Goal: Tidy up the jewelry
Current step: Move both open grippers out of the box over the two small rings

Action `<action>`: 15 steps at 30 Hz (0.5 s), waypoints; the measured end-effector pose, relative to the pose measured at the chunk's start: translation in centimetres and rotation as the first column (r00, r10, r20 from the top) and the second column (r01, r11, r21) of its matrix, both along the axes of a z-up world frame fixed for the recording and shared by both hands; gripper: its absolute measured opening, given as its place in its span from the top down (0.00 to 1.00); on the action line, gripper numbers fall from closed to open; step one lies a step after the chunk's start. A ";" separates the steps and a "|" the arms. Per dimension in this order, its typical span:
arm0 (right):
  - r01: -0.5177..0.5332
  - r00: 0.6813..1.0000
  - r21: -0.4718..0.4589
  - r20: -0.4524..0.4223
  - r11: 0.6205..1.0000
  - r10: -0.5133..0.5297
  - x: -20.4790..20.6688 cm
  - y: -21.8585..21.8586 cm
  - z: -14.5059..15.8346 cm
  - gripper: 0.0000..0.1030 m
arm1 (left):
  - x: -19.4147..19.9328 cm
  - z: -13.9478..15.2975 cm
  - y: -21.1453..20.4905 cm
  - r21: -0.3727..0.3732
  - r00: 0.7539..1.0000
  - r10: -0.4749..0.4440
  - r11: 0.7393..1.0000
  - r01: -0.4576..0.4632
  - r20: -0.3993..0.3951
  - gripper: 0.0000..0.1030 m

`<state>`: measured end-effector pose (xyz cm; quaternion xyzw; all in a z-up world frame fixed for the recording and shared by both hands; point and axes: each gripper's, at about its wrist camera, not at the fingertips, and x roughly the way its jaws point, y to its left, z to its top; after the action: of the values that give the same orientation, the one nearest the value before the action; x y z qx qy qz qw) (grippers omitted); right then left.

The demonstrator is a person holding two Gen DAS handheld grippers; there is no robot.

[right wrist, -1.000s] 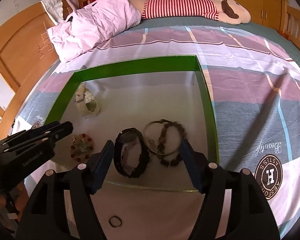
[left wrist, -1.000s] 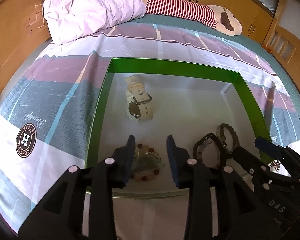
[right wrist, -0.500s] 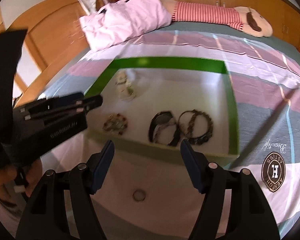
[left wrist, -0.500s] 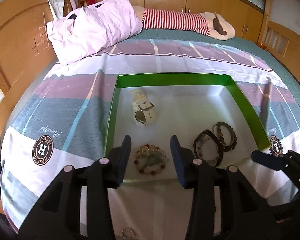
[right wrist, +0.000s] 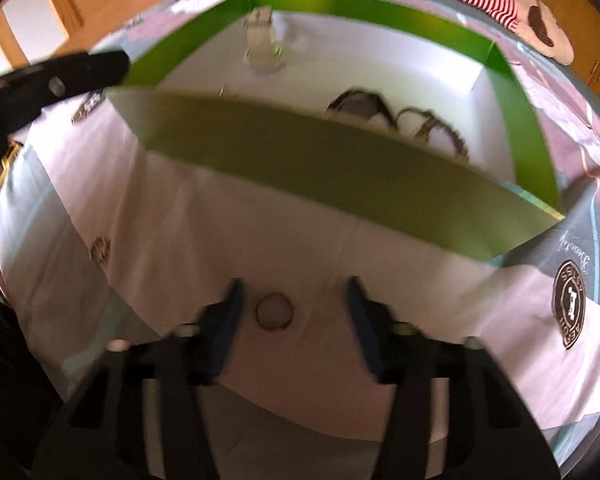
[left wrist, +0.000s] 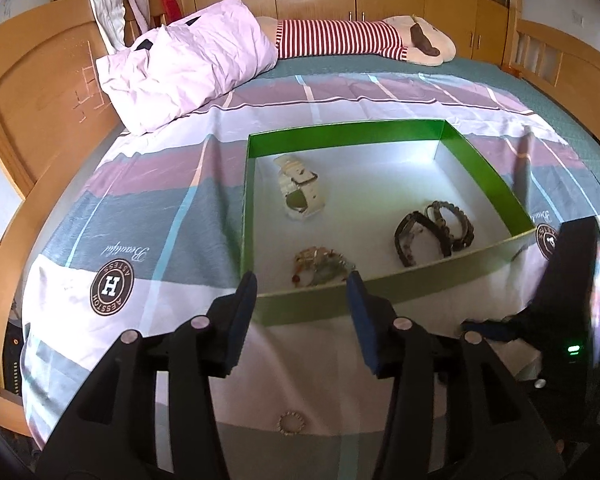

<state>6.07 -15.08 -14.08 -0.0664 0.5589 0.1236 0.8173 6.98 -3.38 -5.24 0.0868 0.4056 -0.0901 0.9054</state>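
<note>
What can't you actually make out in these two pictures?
- Beaded bracelet: left view, partly cut off by the green box wall; right view, hidden entirely.
- Ring between the right tongs: blurred by motion, details unreadable.
- Dark watch: right view, lower part hidden behind the wall.
- Small ring: left view, too small to read.

My right gripper (right wrist: pixel 292 300) now outside the green box (right wrist: pixel 340 184), lowered over the small ring (right wrist: pixel 274 311), my left gripper (left wrist: pixel 302 292) drawn back behind the near wall.

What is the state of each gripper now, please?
Left gripper: open, holding nothing.
Right gripper: open, holding nothing; a ring lies on the bedsheet between its fingers.
</note>
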 end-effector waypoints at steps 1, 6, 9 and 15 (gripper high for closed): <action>-0.006 1.000 -0.002 0.008 1.000 0.006 -0.1 0.2 0.1 0.66 | -0.2 0.1 0.1 0.001 1.000 -0.002 1.000 0.002 0.000 0.53; -0.007 1.000 0.001 0.007 1.000 0.007 -0.3 0.5 0.2 0.80 | -0.9 0.3 0.6 -0.002 1.000 -0.006 1.000 0.006 0.000 0.51; 0.005 1.000 -0.008 0.009 1.000 -0.005 -0.1 0.2 0.2 0.80 | -1.1 0.0 0.8 -0.006 1.000 -0.009 1.000 0.009 -0.017 0.49; 0.036 0.999 0.008 0.003 0.999 -0.036 -0.1 -1.1 0.5 0.61 | -1.0 -2.8 2.3 -0.113 0.977 -0.039 0.994 0.016 -0.209 0.45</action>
<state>5.98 -16.14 -13.60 -0.0533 0.5584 0.1107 0.8204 5.95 -1.06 -8.03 0.0323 0.4924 -0.1337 0.8594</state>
